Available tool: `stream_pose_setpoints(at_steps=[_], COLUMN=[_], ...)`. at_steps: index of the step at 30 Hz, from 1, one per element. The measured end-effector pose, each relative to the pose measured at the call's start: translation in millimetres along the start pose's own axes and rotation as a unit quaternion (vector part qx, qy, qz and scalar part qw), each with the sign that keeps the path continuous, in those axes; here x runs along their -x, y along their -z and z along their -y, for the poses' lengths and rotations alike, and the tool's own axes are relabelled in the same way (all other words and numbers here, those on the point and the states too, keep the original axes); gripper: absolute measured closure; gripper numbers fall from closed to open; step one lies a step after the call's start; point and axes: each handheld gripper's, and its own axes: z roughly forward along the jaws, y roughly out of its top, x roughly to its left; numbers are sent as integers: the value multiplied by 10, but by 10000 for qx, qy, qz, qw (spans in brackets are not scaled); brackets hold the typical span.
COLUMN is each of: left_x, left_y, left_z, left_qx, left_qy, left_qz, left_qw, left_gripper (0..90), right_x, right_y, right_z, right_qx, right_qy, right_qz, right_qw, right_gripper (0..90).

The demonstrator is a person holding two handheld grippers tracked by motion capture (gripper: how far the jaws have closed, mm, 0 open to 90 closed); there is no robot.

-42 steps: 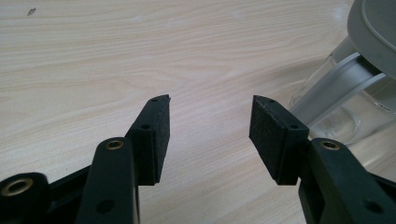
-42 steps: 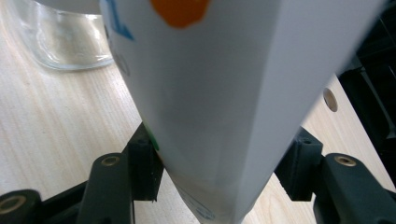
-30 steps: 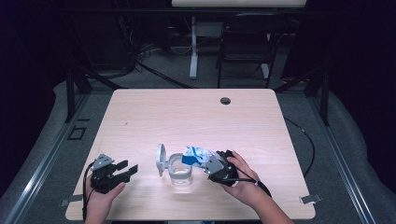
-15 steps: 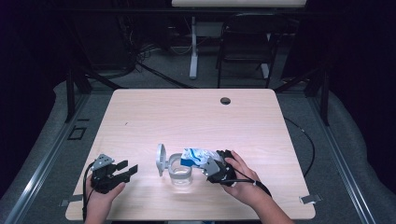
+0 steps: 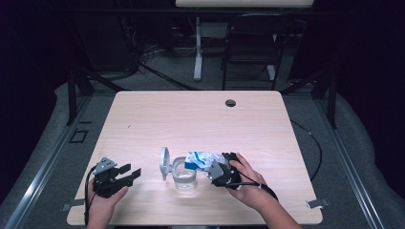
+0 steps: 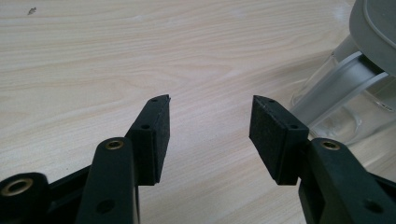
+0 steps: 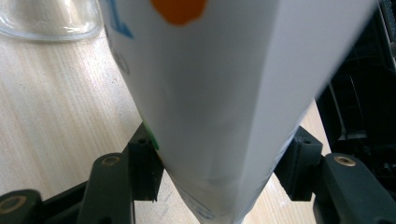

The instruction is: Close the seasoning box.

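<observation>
Dark floor and chair legs ring the pale wooden table [image 5: 200, 119], and on it, near your edge, stands the clear glass jar [image 5: 185, 174] with its grey hinged lid [image 5: 164, 162] swung up on its left side. Tipped over the jar's mouth from the right is the white and blue packet [image 5: 203, 160], which your right hand-held gripper [image 5: 220, 171] pinches by its lower end, jaws set wide around its bulk. Across the last second nothing has shifted: packet, jar and both hands sit as they did, so the pour looks paused or very slow, and you may need more tilt. Your left hand-held gripper [image 5: 129, 172] rests left of the jar, well apart from it, jaws spread and empty. Whether the packet's mouth is open, and whether anything has reached the jar, you cannot make out; the right gripper view is blocked by blurred packet [image 7: 210, 93], with the jar's base [image 7: 51, 18] cut off.
</observation>
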Motion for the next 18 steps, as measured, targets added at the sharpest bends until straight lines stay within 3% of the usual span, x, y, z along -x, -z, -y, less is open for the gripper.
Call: stream_pose_setpoints(at_steps=[10, 12, 18], left_x=[0, -1, -4], left_y=[4, 4, 6], left_z=[-3, -3, -2], left_qx=[-27, -30, -29], left_qy=[-7, -8, 2], left_qz=[16, 13, 9], left_qw=[10000, 10000, 10000], left_gripper=[487, 486, 487], right_x=[12, 5, -18], right_y=[-4, -10, -21], right_z=[-16, -21, -31], right_qx=[-30, -62, -112], right_qy=[89, 296, 405], right_qz=[77, 234, 311], right_qw=[9999, 9993, 9986], right_gripper=[423, 423, 424])
